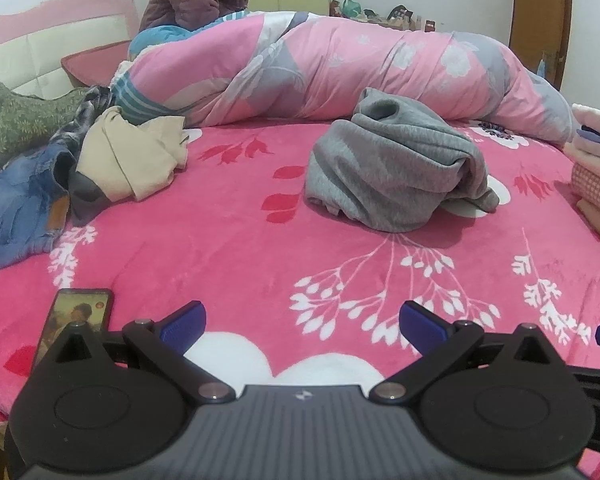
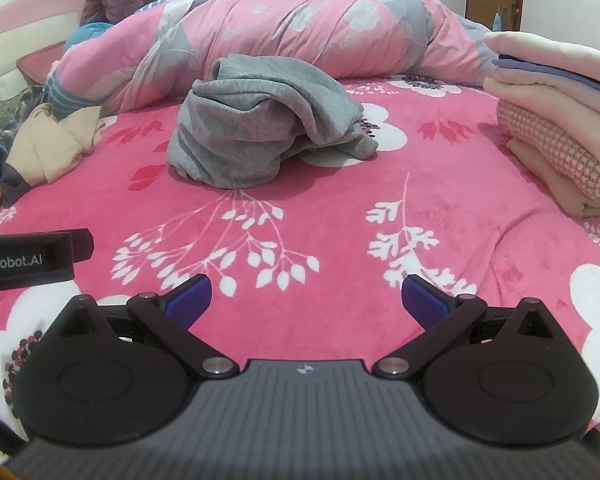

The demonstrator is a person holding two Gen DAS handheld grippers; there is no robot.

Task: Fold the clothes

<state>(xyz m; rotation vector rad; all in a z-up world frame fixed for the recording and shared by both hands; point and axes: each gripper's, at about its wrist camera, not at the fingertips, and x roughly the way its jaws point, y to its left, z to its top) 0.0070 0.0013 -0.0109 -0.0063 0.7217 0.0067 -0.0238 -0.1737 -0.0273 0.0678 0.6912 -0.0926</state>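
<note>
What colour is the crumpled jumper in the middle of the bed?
Grey jumper, seen best from the right wrist.

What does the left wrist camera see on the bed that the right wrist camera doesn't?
Only the left wrist view shows the phone lying on the blanket and the jeans in full. Only the right wrist view shows the whole folded stack of clothes. Both share the crumpled grey garment mid-bed, the beige garment, the rolled pink quilt, and open, empty grippers.

Grey garment (image 1: 396,168) lies crumpled mid-bed, unfolded
</note>
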